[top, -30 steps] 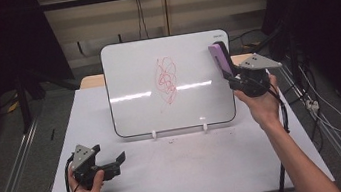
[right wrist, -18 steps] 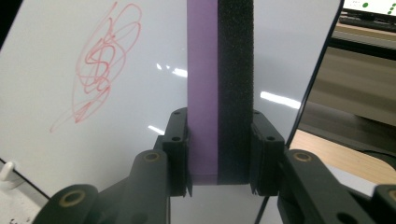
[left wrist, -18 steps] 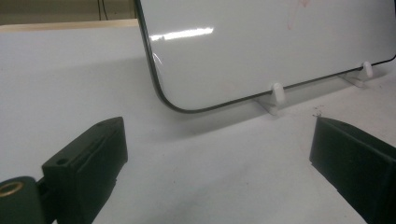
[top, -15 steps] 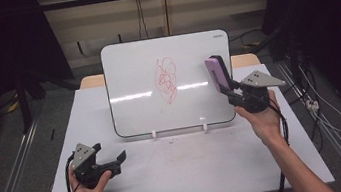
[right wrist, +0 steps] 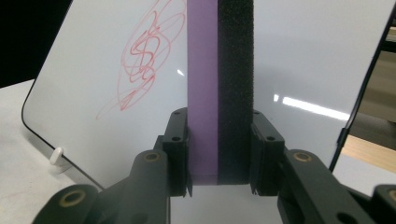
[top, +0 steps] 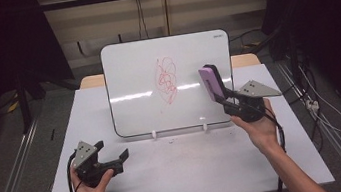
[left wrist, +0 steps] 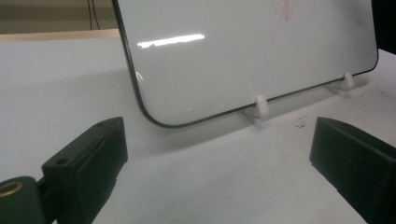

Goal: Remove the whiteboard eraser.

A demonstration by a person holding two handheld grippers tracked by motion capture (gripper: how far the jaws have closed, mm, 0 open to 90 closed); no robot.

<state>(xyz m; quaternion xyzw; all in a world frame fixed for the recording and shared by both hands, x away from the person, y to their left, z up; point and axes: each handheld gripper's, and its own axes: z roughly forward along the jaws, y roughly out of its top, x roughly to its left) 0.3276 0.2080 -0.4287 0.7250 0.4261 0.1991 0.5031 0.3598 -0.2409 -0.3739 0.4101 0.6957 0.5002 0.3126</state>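
A white whiteboard stands upright on small white feet at the middle of the table, with a red scribble at its centre. My right gripper is shut on a purple eraser with a black felt face and holds it upright in front of the board's right part, to the right of the scribble. In the right gripper view the eraser rises between the jaws, with the scribble to its left. My left gripper rests open at the table's front left, nothing between its jaws.
The white table has bare surface in front of the board. The board's feet stand on it near the board's lower edge. Dark floor, rails and cables surround the table; a wooden edge shows behind the board.
My right gripper has carried the eraser down and a little left, from the board's upper right edge to lower in front of it. The left gripper has stayed put.
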